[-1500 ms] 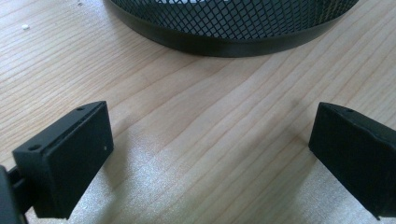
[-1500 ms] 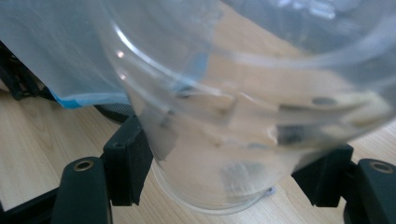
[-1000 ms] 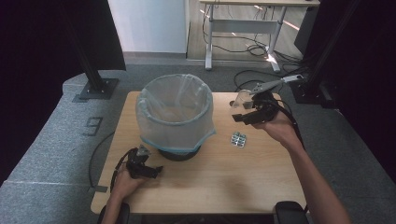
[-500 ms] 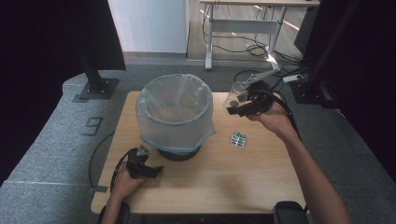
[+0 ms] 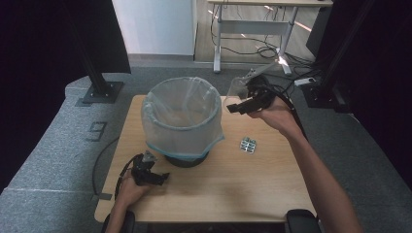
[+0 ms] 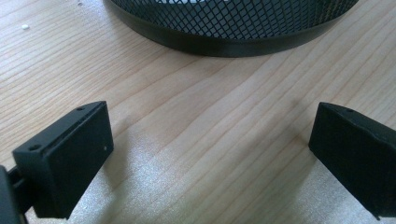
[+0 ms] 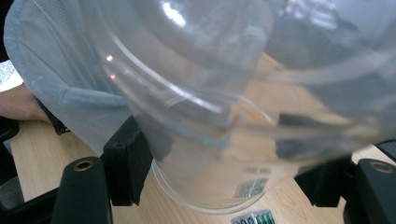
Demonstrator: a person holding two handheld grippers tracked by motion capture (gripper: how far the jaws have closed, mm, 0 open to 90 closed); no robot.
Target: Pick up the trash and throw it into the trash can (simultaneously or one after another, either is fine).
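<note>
Clear plastic cup (image 7: 243, 107): blurred at close range, top cut off by the upper edge. Through its wall, the far jaw and the table (image 7: 28, 154) appear smeared. Blister pack (image 7: 254, 218): cropped at the bottom edge. Mesh bin base (image 6: 224, 23): only its lower rim in frame.

The right gripper (image 5: 236, 106), its jaws clamped on a clear plastic cup (image 5: 239, 87), has risen from the surface and moved left, toward the lined mesh bin (image 5: 180, 116). The cup now hangs beside the bin's right rim.
</note>
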